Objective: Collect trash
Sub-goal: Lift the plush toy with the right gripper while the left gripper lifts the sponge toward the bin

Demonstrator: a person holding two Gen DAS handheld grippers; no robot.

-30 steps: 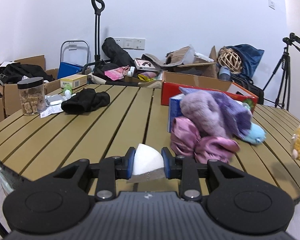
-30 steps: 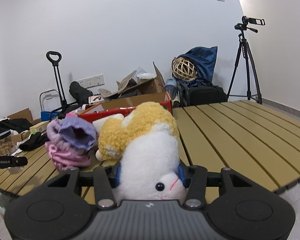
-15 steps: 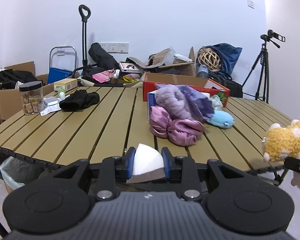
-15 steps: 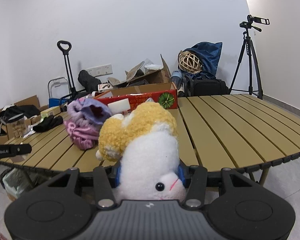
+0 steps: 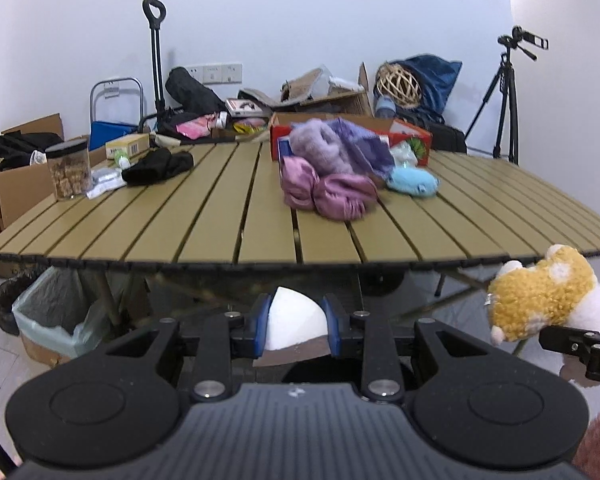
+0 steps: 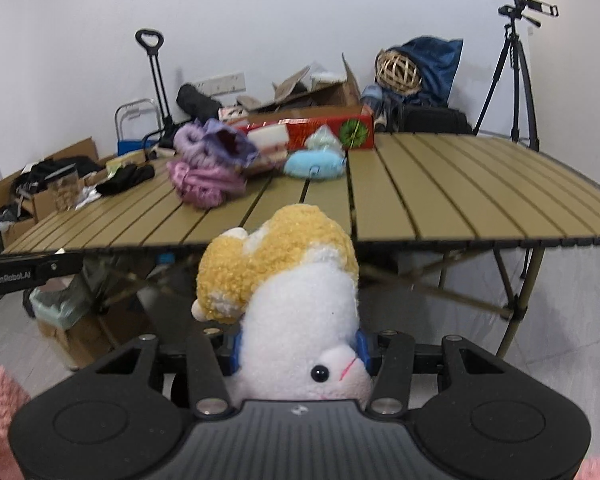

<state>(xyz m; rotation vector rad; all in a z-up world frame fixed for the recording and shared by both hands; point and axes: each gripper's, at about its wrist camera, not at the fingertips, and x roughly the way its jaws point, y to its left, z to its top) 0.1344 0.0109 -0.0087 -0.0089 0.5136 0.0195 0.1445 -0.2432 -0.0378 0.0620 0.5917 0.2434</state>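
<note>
Now we have pulled both tongs back off the bench (image 5: 260, 216); a second ago they hovered over its slats, and here its front edge sits ahead of us and above. Our left tongs (image 5: 296, 322) stay clamped on the white foam scrap (image 5: 294, 320), and our right tongs (image 6: 300, 350) stay clamped on the plush toy (image 6: 292, 280), held head-down. The lined trash bin (image 5: 56, 312) stands on the floor under the bench's left end, well apart from both loads. We judge the carry is under way, with the drop into the bin next.
</note>
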